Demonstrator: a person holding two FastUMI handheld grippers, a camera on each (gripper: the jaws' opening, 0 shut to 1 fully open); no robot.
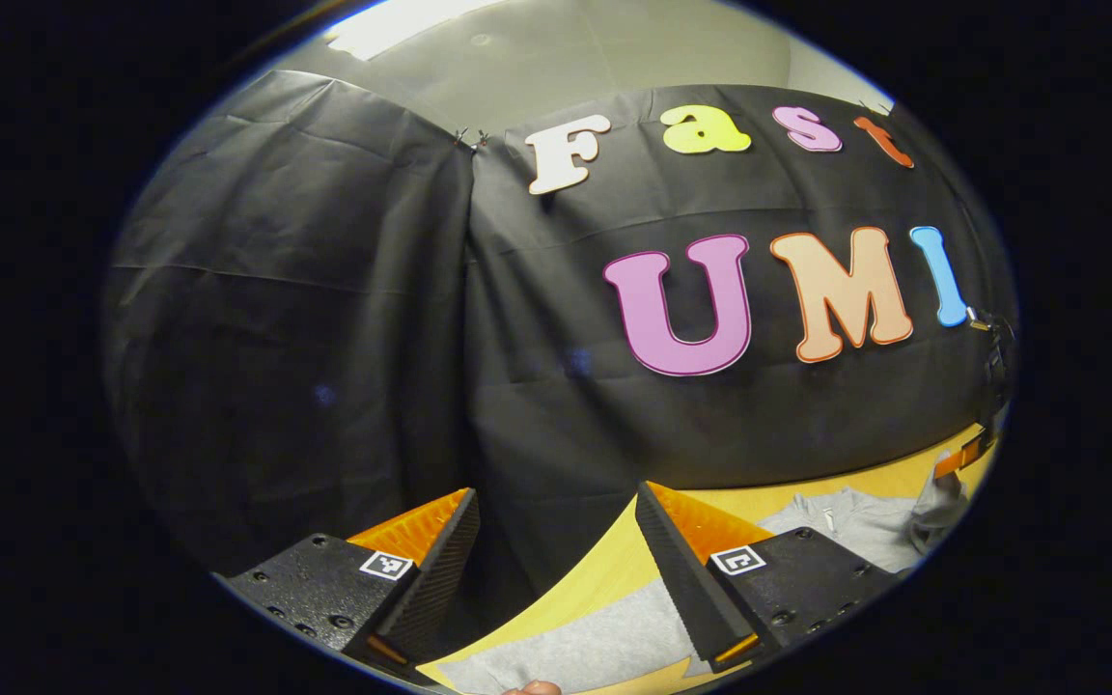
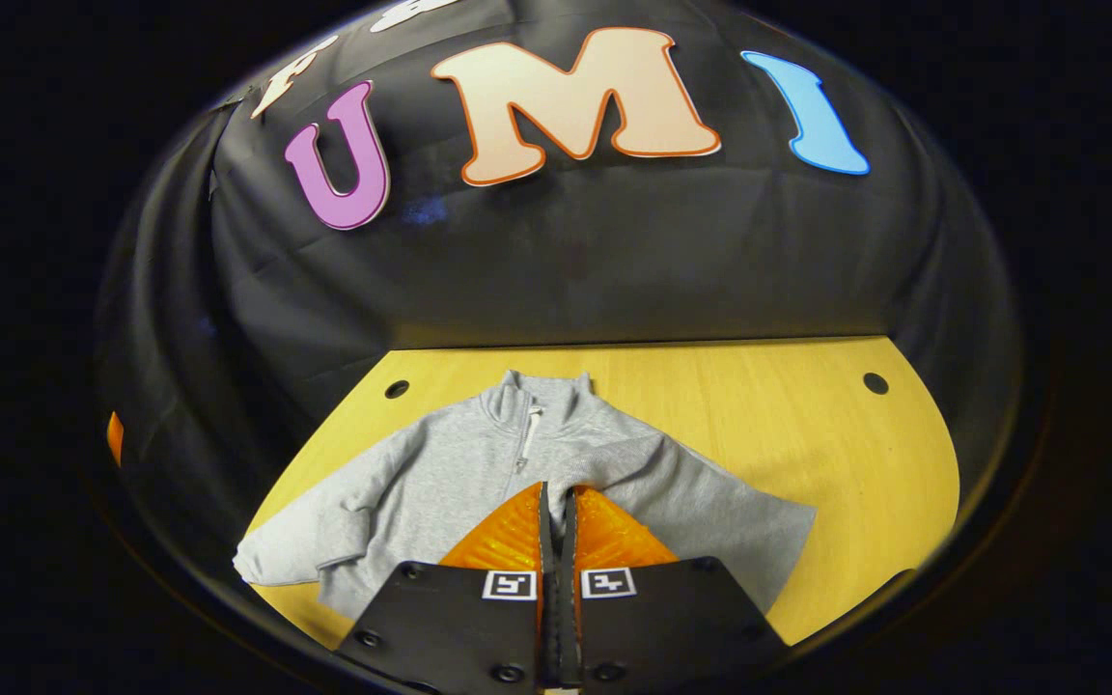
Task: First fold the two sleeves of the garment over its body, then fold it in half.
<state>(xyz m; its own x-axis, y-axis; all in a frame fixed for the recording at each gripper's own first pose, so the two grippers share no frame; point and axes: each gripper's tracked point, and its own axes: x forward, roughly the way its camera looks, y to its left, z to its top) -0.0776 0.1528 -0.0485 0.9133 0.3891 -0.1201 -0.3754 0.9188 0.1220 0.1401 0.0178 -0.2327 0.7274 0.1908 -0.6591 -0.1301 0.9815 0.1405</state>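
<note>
Small square black-and-white code tags (image 2: pixel 509 584) sit on the bodies of both claws, low in each view; their block patterns carry no legible letters or numbers. The grey pullover (image 2: pixel 450 473) on the worktop (image 2: pixel 807 425) bears no readable label, brand or number.

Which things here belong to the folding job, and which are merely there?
Part of the job:
grey zip-neck sweatshirt
its two sleeves, spread out
left gripper, fingers apart
right gripper, fingers together

Merely there:
wooden table
holes in the tabletop
</note>
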